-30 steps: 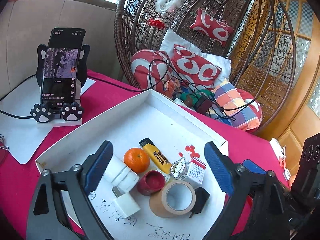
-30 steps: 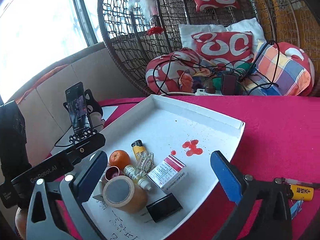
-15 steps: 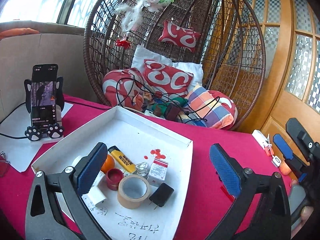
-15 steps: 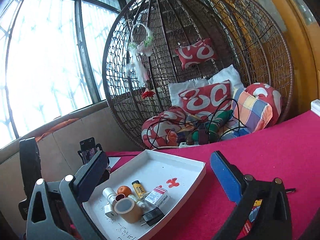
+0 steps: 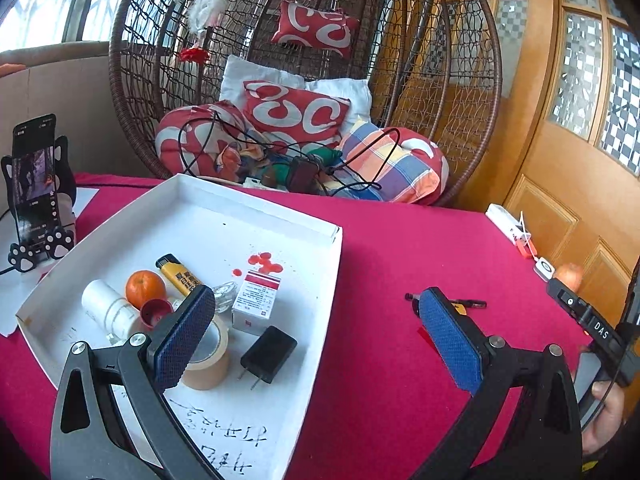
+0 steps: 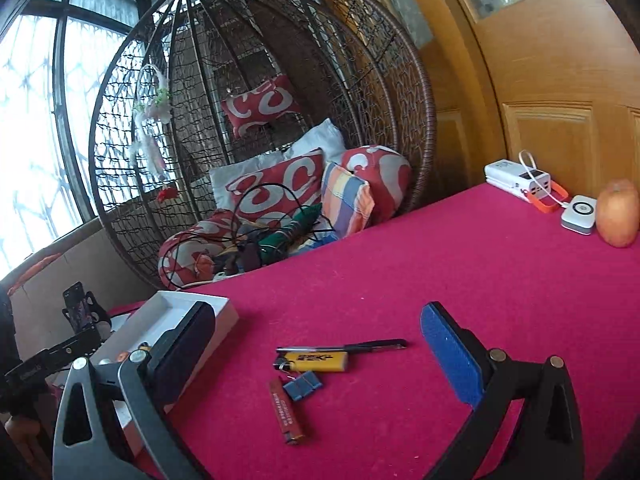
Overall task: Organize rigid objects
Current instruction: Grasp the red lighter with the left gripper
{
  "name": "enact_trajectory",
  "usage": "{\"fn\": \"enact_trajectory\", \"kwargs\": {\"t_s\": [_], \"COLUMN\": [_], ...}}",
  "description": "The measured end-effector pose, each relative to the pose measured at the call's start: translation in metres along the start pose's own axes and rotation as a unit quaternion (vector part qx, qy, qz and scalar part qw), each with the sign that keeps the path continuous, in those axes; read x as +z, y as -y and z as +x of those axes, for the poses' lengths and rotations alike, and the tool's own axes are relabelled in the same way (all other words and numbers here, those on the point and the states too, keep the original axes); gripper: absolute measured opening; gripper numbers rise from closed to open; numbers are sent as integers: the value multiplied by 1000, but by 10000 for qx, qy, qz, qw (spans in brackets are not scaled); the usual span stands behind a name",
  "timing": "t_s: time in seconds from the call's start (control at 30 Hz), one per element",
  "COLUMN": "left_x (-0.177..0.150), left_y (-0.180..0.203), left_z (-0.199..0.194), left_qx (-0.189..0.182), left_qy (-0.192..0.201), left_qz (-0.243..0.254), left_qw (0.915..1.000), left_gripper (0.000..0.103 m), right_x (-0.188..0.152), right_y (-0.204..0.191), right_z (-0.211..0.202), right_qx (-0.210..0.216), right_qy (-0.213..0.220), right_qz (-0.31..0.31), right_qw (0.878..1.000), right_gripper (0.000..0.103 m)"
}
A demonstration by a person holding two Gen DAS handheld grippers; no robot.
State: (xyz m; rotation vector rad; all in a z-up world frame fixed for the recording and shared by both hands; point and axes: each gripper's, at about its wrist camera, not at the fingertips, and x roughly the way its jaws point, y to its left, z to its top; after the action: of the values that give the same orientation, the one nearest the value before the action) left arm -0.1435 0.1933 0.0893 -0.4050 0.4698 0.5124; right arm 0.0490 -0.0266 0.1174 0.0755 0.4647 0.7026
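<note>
A white tray on the red table holds an orange, a yellow lighter, a medicine box, a tape roll, a black charger and a white tube. My left gripper is open and empty above the tray's right edge. My right gripper is open and empty above loose items on the cloth: a black pen, a yellow lighter, a blue binder clip and a red lighter. The tray is at the right wrist view's left.
A phone on a paw-shaped stand is left of the tray. A wicker hanging chair with cushions and cables stands behind the table. A white power bank, a small white device and an apple lie at the far right by the wooden door.
Both grippers have swung to the right. The left one moved from over the tray's middle to its right edge. The right one now faces the loose pen, lighters and clip.
</note>
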Motion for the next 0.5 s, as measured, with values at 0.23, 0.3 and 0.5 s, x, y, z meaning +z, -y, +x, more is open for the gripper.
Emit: {"fn": "enact_trajectory", "kwargs": {"t_s": [0.23,0.3,0.5], "left_x": [-15,-19,-34], "left_y": [22,28,68], "left_z": [17,24,54], "left_qx": [-175,-208,-610], "left_qy": [-380,-512,-1147], "left_qz": [281,381,890], "left_qw": [9987,9977,9875], "left_gripper": [103,103,103], "right_x": [-20,-24,-32], "right_y": [48,59,77], "right_z": [26,31,31], "right_qx": [-929,-820,-485], "right_qy": [-755,-1058,-1182], "right_qz": [171,501,1280], "right_qw": [9927,9897,9835], "right_gripper": [103,103,103]}}
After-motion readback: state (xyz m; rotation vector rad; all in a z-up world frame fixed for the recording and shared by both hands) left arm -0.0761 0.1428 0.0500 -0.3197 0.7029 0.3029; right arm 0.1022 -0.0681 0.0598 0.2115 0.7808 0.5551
